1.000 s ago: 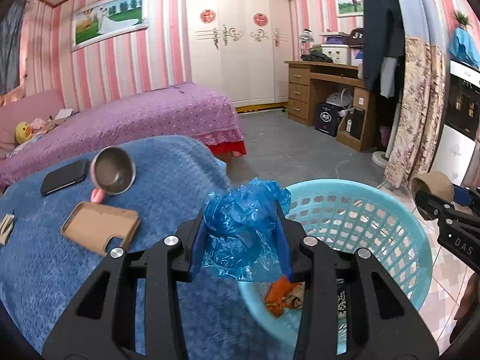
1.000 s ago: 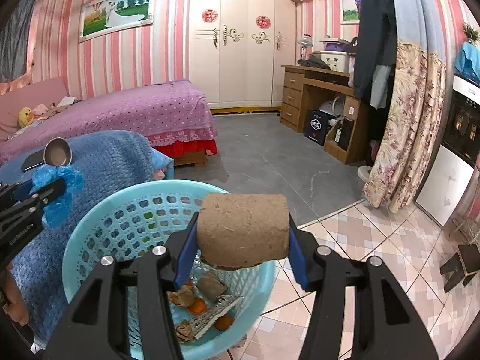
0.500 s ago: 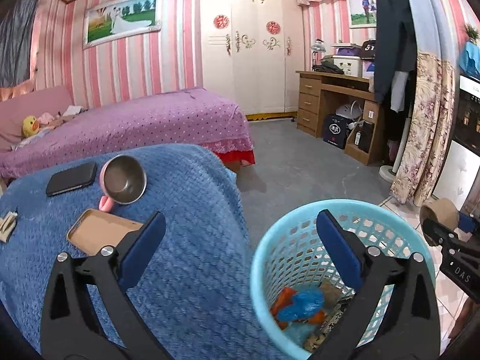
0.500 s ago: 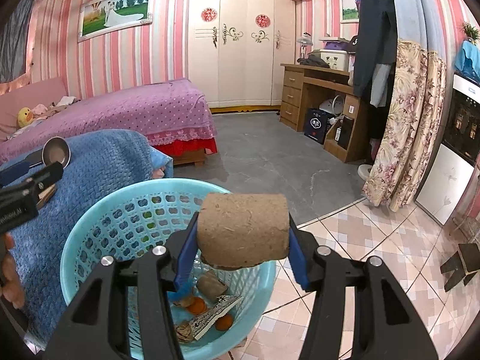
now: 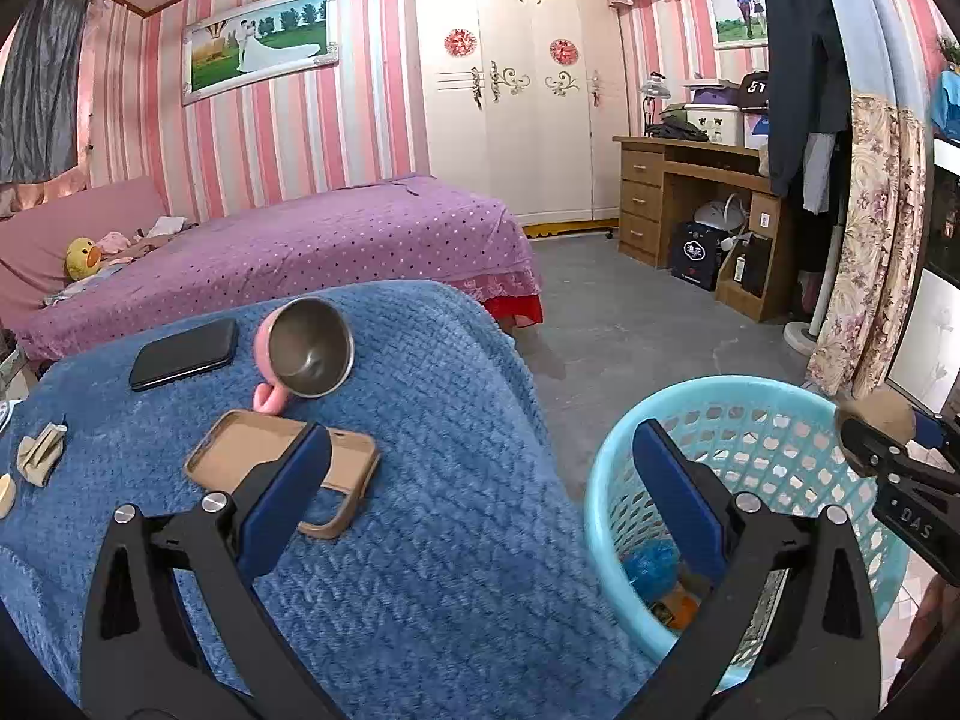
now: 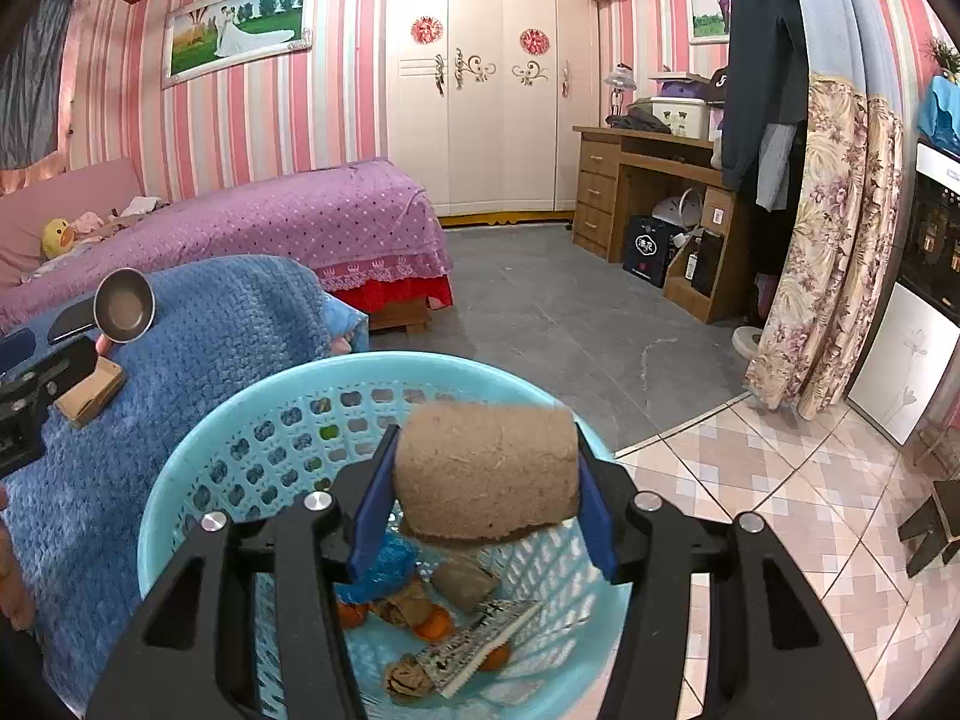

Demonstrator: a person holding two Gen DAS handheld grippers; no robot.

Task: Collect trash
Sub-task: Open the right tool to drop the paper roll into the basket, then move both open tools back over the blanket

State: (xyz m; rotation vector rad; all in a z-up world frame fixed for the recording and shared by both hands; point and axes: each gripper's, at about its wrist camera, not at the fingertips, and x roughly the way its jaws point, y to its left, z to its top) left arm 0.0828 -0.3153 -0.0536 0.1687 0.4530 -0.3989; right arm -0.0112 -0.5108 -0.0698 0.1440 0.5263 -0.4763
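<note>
Tilting downward, the left gripper point(image 5: 480, 492) has its jaws spread wide with nothing between them, one blue pad over the fuzzy blue blanket point(image 5: 432, 540), the other over the pale blue perforated plastic basket point(image 5: 774, 414). The crumpled blue plastic bag point(image 5: 651, 564) lies inside that basket, partly hidden by the pad. At the basket's right rim, the right gripper is cut off.

From the right wrist, the right gripper point(image 6: 483, 492), angled down above the basket point(image 6: 198, 480), clamps a brown cardboard roll point(image 6: 486, 471) by its ends. Below lie the bag point(image 6: 390, 558), orange peels point(image 6: 435, 624) and a torn wrapper point(image 6: 474, 651), hard to identify.
</note>
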